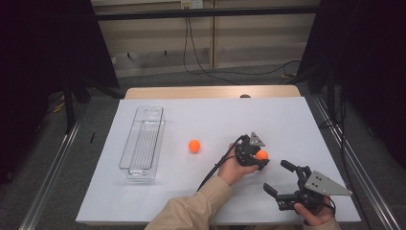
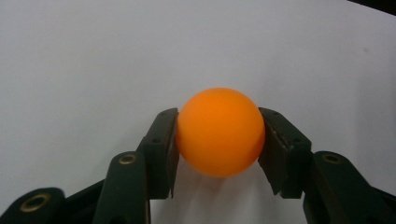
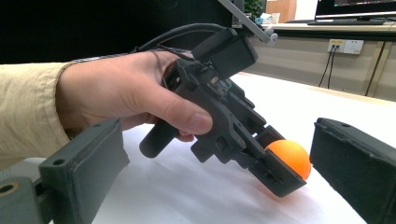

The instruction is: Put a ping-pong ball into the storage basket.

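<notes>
An orange ball sits between the two black jaws of my left gripper, whose pads press on both of its sides. The ball rests low on the white sheet, right of the table's middle, with the gripper tilted down over it. A second orange ball lies loose on the sheet to the left of that hand. My right gripper stands open near the front right edge with nothing between its jaws, and it faces the held ball.
A clear plastic tray lies lengthwise on the left part of the white sheet. The left gripper's cable trails back over the sheet. A sleeved forearm comes in from the front edge.
</notes>
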Demonstrator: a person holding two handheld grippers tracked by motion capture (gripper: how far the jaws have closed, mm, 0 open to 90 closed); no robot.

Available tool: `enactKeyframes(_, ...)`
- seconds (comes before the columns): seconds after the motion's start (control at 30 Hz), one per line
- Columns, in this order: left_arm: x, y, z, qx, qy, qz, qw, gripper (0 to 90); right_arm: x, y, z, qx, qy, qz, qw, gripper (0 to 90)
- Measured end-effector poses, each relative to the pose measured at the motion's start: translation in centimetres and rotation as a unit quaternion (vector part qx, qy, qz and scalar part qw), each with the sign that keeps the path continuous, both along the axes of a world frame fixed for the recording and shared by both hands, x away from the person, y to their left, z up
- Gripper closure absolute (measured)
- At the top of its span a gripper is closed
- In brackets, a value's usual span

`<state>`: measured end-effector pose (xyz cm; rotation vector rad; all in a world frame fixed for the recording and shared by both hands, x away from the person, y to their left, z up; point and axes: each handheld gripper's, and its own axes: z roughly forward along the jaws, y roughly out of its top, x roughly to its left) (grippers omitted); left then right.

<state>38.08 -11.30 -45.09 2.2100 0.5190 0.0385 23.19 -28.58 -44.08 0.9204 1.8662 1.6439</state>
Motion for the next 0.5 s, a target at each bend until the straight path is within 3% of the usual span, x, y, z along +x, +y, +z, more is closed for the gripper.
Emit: enactKeyframes(0.5,-0.1,1.5,0.6,0.006,0.007,0.003,1.0,50.9,0.0,0.0,0.0,-0.001,-0.001,0.0,1.0,2.6)
